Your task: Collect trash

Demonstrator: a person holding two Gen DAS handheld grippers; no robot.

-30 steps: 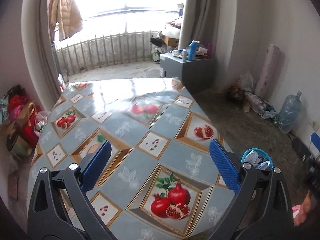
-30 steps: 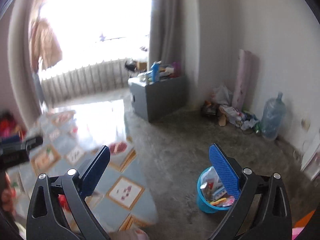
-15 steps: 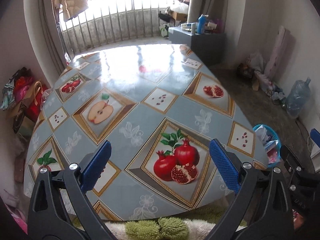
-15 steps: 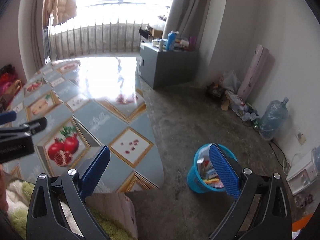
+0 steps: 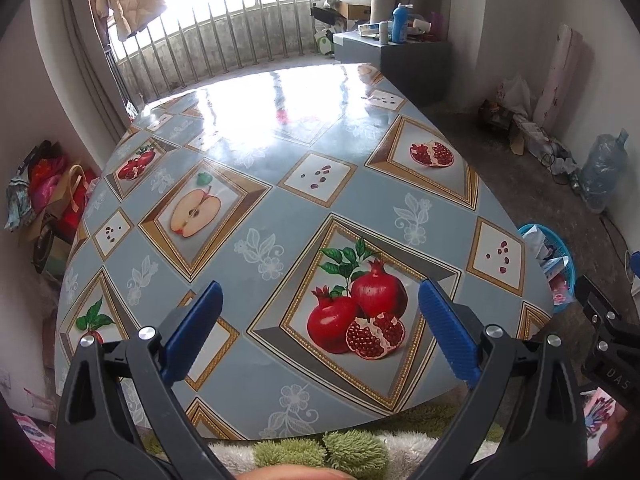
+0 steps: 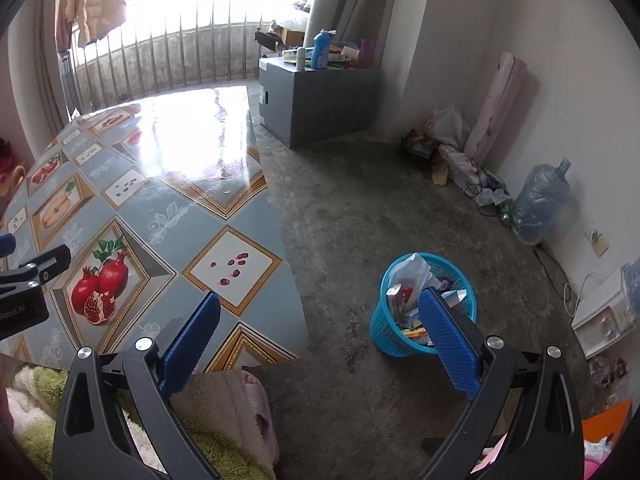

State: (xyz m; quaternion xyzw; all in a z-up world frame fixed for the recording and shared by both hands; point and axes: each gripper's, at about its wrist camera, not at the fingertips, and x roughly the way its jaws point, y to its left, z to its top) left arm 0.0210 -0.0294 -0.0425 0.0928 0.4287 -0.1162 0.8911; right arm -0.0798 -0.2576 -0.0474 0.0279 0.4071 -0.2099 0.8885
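My left gripper [image 5: 320,332] stands open over the near edge of the fruit-patterned table [image 5: 280,184], nothing between its blue pads. My right gripper [image 6: 320,340] is open too, hanging off the table's right side above the floor. A blue mesh waste basket [image 6: 394,336] stuffed with wrappers and a plastic bag sits on the floor just beyond the right finger [image 6: 448,344]. The same basket [image 5: 554,264] peeks out past the table's right edge in the left wrist view. No loose trash shows on the table top.
A grey cabinet [image 6: 316,100] with bottles stands by the curtain. Bags and clutter [image 6: 452,156] and a large water jug [image 6: 540,204] line the right wall. A pink slipper [image 6: 244,408] and green fluffy fabric [image 5: 304,448] lie near me. Bags [image 5: 44,200] sit left of the table.
Both grippers have pulled back and risen. The table now fills the left wrist view, and the basket sits closer and clearer by the right finger. Both stayed open.
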